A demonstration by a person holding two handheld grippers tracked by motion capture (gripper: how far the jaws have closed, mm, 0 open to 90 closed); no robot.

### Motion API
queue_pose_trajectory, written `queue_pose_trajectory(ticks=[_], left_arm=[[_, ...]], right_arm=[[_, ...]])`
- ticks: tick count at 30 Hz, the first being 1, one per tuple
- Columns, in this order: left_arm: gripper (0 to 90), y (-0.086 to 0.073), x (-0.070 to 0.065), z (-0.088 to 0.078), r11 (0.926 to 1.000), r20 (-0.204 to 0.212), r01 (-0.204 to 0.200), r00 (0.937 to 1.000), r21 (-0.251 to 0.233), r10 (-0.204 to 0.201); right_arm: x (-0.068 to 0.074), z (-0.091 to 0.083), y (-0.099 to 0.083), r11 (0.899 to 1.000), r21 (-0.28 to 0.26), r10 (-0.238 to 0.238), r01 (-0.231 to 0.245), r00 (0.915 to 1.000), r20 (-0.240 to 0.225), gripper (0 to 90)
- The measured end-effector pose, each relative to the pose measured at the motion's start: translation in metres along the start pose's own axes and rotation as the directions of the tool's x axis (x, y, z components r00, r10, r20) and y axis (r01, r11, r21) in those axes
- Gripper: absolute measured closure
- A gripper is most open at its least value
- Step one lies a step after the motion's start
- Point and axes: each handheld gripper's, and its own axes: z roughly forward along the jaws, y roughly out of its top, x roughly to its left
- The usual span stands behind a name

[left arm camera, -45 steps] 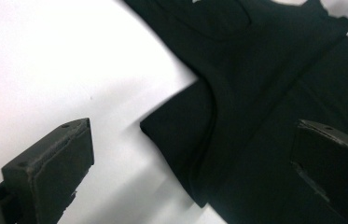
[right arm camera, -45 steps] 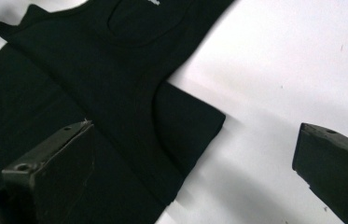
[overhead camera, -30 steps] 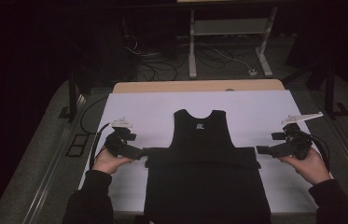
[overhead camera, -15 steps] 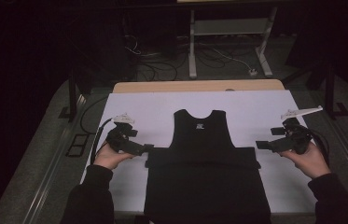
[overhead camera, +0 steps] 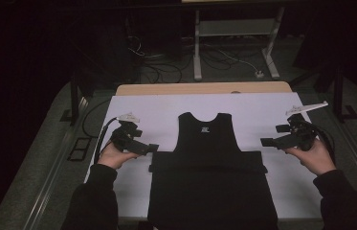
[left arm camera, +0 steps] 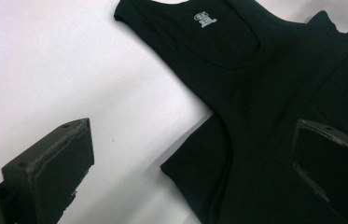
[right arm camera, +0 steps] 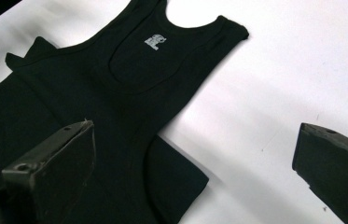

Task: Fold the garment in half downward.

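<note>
Black tank top (overhead camera: 208, 158), flat mid-table on white sheet (overhead camera: 262, 110), judged light, limp, non-fragile; pinch folded side corners; left gripper (overhead camera: 148, 148) and right gripper (overhead camera: 268, 142) gape wide, holding nothing.

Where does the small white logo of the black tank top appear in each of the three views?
High view: the white logo sits at the centre, just under the neckline of the black tank top.
Left gripper view: the logo is at the top, slightly right of centre.
Right gripper view: the logo is in the upper part, left of centre.
Shared landmark: the white table cover around the top.
</note>
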Motion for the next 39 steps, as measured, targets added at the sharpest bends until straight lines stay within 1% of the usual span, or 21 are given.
queue_pose_trajectory(ticks=[3,6,13,16,20,22,24,35,38,39], left_arm=[[0.0,0.003,0.001,0.0,1.0,0.0,0.002,1.0,-0.003,-0.002],[0.0,0.007,0.002,0.0,0.9999,-0.004,-0.009,0.9999,0.006,0.009],[0.0,0.016,0.003,0.002,0.9998,-0.002,-0.018,0.9998,0.007,0.018],[0.0,0.02,0.004,0.004,0.9997,-0.004,-0.022,0.9998,0.014,0.022],[0.0,0.024,0.006,0.006,0.9994,-0.004,-0.027,0.9996,0.023,0.027],[0.0,0.025,0.007,0.007,0.9997,-0.004,-0.019,0.9998,0.019,0.019],[0.0,0.027,0.008,0.008,0.9993,-0.004,-0.025,0.9997,0.027,0.025],[0.0,0.036,0.011,0.012,0.9995,-0.003,-0.024,0.9997,0.022,0.024],[0.0,0.038,0.013,0.014,0.999,-0.004,-0.031,0.9995,0.031,0.031],[0.0,0.039,0.013,0.015,0.9993,-0.002,-0.025,0.9997,0.028,0.025]], right_arm=[[-0.001,0.001,0.004,1.0,-0.001,-0.001,0.001,1.0,-0.004,0.0],[-0.002,0.002,0.007,1.0,0.002,-0.005,0.005,1.0,-0.004,0.0],[-0.002,0.008,0.014,1.0,0.01,-0.012,0.012,0.9999,-0.005,0.0],[-0.003,0.011,0.016,1.0,0.014,-0.019,0.019,0.9998,-0.006,0.0],[-0.004,0.014,0.019,1.0,0.016,-0.016,0.016,0.9998,-0.01,0.0],[-0.005,0.015,0.021,1.0,0.02,-0.018,0.018,0.9998,-0.01,0.0],[-0.006,0.016,0.023,0.999,0.025,-0.021,0.022,0.9998,-0.005,0.0],[-0.006,0.021,0.035,0.999,0.027,-0.035,0.035,0.9994,-0.005,0.0],[-0.007,0.024,0.039,0.999,0.035,-0.039,0.039,0.9992,-0.001,0.0],[-0.007,0.025,0.04,0.999,0.035,-0.039,0.039,0.9992,-0.002,0.0]])
